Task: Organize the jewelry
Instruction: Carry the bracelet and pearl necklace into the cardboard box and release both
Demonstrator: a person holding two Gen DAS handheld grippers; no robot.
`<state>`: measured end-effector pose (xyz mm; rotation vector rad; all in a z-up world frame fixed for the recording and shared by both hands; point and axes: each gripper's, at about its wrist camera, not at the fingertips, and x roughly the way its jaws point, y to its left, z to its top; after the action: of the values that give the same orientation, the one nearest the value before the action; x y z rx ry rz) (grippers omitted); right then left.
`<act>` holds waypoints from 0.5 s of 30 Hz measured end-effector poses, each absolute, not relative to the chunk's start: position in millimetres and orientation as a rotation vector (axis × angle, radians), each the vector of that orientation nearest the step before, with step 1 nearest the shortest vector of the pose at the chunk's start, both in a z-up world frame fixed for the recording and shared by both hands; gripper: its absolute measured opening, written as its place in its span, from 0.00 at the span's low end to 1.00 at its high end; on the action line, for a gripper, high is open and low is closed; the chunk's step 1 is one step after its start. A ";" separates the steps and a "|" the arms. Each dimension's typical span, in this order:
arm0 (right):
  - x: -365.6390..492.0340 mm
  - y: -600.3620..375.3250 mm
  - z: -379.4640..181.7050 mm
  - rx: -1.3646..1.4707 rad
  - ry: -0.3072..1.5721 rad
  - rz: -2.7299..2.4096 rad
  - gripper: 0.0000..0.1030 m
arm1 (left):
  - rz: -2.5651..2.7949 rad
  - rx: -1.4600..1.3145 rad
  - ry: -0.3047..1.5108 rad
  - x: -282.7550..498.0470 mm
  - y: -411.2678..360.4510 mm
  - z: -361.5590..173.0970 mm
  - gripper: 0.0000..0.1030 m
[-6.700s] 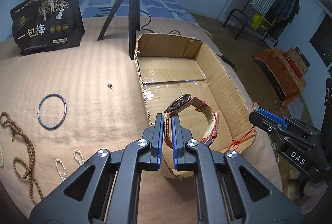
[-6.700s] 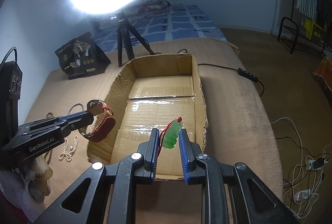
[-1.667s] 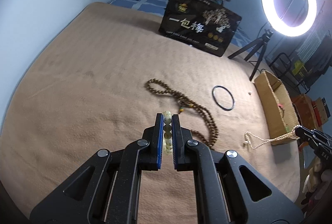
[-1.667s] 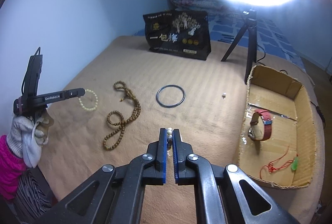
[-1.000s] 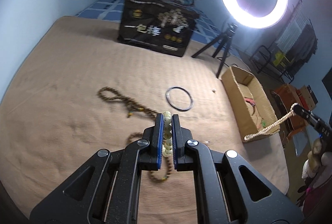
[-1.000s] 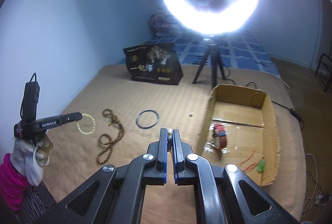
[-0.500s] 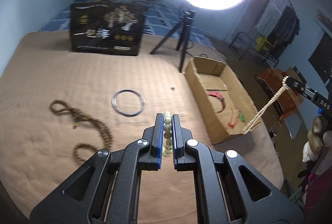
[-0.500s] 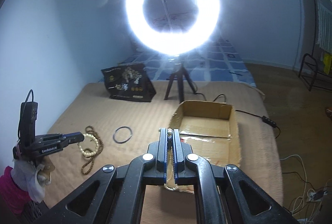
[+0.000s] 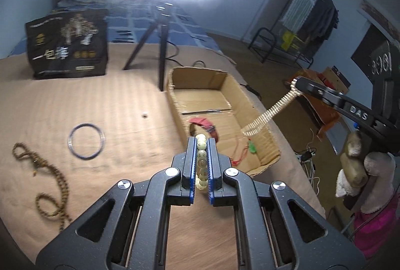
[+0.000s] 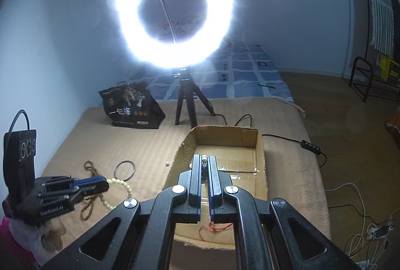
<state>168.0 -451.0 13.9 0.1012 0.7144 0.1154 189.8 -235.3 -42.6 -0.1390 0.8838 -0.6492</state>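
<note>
My left gripper (image 9: 201, 142) is shut on a pale bead bracelet (image 9: 201, 160) and holds it above the near left wall of the cardboard box (image 9: 260, 117). In the box lie a red watch (image 9: 203, 123) and a green pendant (image 9: 252, 147) on red cord. My right gripper (image 10: 204, 160) is shut on a pearl necklace (image 9: 267, 116), which hangs over the box's right side in the left wrist view. The left gripper with its bracelet (image 10: 123, 186) also shows at the lower left of the right wrist view.
On the tan bed cover lie a dark bangle (image 9: 86, 143), a brown bead necklace (image 9: 47, 177) and a small loose bead (image 9: 144, 115). A ring light tripod (image 9: 160, 45) and a black bag (image 9: 67, 45) stand behind. The bed's edge drops off right of the box.
Both grippers have moved right toward the box with their loads. The pearl necklace now hangs over the box's right side, and the bracelet is over its near left wall.
</note>
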 end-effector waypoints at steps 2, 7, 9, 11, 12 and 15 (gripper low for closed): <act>174.5 -454.5 10.8 0.102 0.720 0.104 0.01 | -0.662 -0.133 0.890 191.1 -247.8 -44.9 0.05; 190.2 -465.1 -3.2 0.112 0.746 0.082 0.01 | -0.686 -0.114 0.907 194.4 -274.2 -51.3 0.05; 196.1 -468.8 -9.5 0.119 0.756 0.074 0.01 | -0.687 -0.104 0.911 196.0 -283.3 -54.6 0.05; 200.5 -472.0 -15.5 0.126 0.767 0.071 0.01 | -0.685 -0.098 0.917 197.7 -289.6 -57.7 0.05; 202.9 -473.4 -19.0 0.130 0.773 0.070 0.01 | -0.684 -0.095 0.922 198.5 -292.7 -60.0 0.05; 207.9 -476.7 -28.1 0.134 0.790 0.064 0.01 | -0.680 -0.083 0.939 200.1 -299.6 -68.3 0.05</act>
<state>207.9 -476.7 -28.1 0.1340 0.7904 0.0638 200.1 -299.6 -68.3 -0.0830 0.9388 -0.6801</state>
